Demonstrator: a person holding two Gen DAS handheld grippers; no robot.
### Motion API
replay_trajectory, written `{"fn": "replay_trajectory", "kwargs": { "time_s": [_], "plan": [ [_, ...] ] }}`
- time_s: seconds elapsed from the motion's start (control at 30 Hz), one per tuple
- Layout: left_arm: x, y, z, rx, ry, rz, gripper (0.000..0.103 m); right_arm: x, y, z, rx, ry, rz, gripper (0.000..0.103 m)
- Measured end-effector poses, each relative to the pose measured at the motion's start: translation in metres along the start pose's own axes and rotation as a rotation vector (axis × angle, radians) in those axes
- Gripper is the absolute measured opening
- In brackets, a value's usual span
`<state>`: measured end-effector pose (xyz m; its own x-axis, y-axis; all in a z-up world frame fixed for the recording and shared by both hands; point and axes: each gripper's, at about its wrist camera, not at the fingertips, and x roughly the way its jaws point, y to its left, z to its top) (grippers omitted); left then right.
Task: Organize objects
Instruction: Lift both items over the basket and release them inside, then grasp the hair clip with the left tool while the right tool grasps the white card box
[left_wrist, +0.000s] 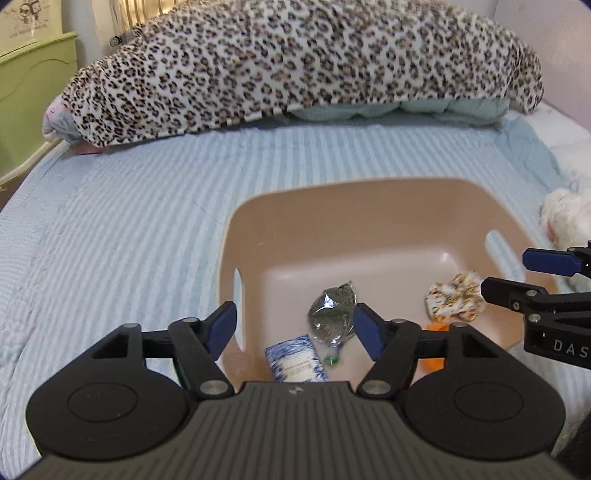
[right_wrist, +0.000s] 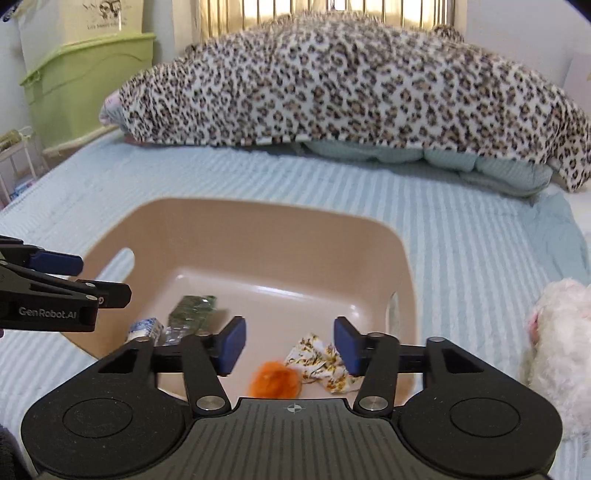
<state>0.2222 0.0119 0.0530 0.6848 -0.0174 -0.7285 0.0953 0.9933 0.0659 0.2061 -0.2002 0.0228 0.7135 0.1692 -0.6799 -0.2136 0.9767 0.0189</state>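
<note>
Both claws hang wide open and empty over the tan plastic basin (right_wrist: 221, 229) on the striped bed: left claw (left_wrist: 291, 325), right claw (right_wrist: 290, 341). Inside lie a crinkly green foil packet (left_wrist: 332, 314), a blue-and-white wrapped pack (left_wrist: 295, 360), a floral cloth scrap (right_wrist: 325, 363) and an orange fuzzy ball (right_wrist: 273, 380). All look light and soft; the foil probably slips, so pinch its bunched end. The white plush toy (right_wrist: 561, 350) waits just beside the basin, squashy anywhere.
</note>
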Motion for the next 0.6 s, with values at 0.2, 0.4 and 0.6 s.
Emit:
{"fn": "replay_trajectory", "kwargs": {
  "time_s": [0.2,0.4,0.6],
  "plan": [
    [-0.036,0.005,-0.013,-0.024,-0.032,-0.010,0.078,-0.042,-0.004,0.003,-0.008,-0.052,-0.006,0.078],
    [-0.056,0.006,-0.038,-0.026,-0.020,-0.023,0.079,-0.074,-0.005,-0.011,-0.001,-0.049,0.001,0.081],
    [-0.057,0.007,-0.069,-0.040,0.036,-0.043,0.079,-0.084,0.001,-0.038,0.006,-0.012,0.016,0.081]
  ]
}}
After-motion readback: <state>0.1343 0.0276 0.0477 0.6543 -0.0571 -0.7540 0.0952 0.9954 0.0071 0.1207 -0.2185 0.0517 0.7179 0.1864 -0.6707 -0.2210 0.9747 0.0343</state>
